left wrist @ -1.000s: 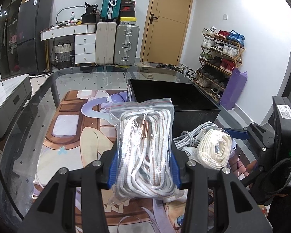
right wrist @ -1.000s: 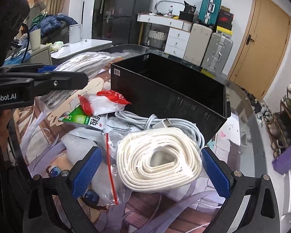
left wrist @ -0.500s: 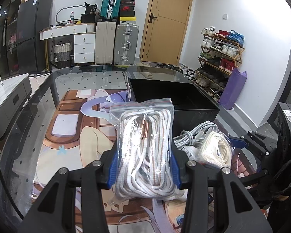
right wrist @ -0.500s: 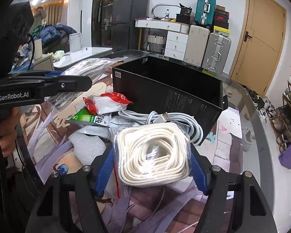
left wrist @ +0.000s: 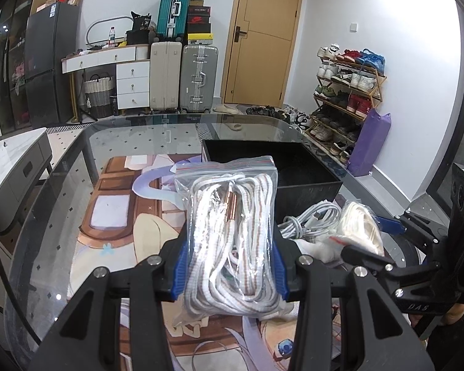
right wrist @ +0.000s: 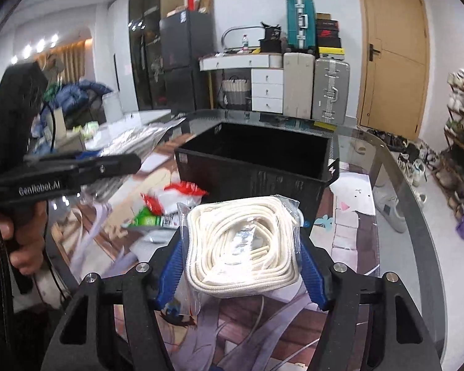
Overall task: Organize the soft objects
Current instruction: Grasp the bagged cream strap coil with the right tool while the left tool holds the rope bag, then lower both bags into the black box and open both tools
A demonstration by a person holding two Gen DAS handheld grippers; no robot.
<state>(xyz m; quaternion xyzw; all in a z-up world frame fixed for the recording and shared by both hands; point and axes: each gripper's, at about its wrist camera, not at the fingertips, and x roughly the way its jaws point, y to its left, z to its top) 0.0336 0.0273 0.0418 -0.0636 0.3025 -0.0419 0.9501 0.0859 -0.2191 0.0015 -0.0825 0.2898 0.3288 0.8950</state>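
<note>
A clear bag of white striped laces stands upright in my left gripper, which is shut on it above the picture mat. In the right wrist view my right gripper has its blue pads pressed on both sides of a clear bag of coiled cream cord, and its jaws are still closing on it. That bag hangs clear of the pile, just in front of the open black box. The left wrist view shows the same box behind the laces and the cream bag at the right.
A grey cable coil, a red-and-white packet and a green packet lie in front of the box. A hand grips the left tool. The glass table's rim curves along the right.
My right gripper closed from wide open onto the cream cord bag, then lifted it off the pile and rolled a little. The left gripper and its bag of laces stayed put.
</note>
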